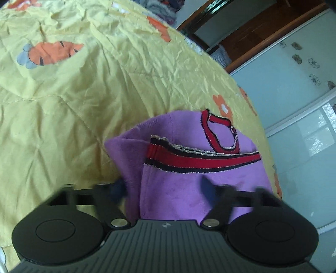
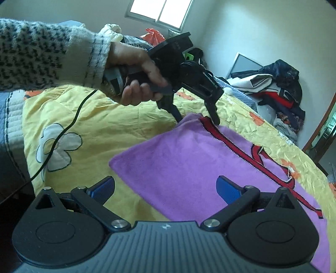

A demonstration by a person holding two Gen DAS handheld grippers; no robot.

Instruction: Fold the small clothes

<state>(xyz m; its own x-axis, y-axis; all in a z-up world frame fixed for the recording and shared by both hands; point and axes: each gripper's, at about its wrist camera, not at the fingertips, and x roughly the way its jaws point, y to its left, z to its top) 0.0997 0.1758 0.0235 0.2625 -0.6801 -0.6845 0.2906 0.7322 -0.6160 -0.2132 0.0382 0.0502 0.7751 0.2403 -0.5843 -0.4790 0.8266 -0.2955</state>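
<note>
soft purple garment (image 2: 189, 159), crinkled yellow quilt (image 1: 84, 94)

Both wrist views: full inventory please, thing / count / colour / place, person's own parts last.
Purple fleece garment with red and black striped trim: 1, purple, flat on the quilt, a corner between the left gripper's fingers.
Yellow quilted bedspread with carrot and flower prints: 1, yellow, covers the bed.
Heap of mixed clothes: 1, dark blue, red, white, at the bed's far end.
Black cable: 1, trails over the quilt from the left gripper.
Window: 1, bright, far wall.
Pale blue wardrobe with flower decals: 1, beside the bed.
Knit sleeve: 1, cream with black flecks.
Hand: 1, grips the left gripper's handle.
Left gripper: black, at the garment's far corner.
Right gripper: black, blue pads, open over the near edge.
</note>
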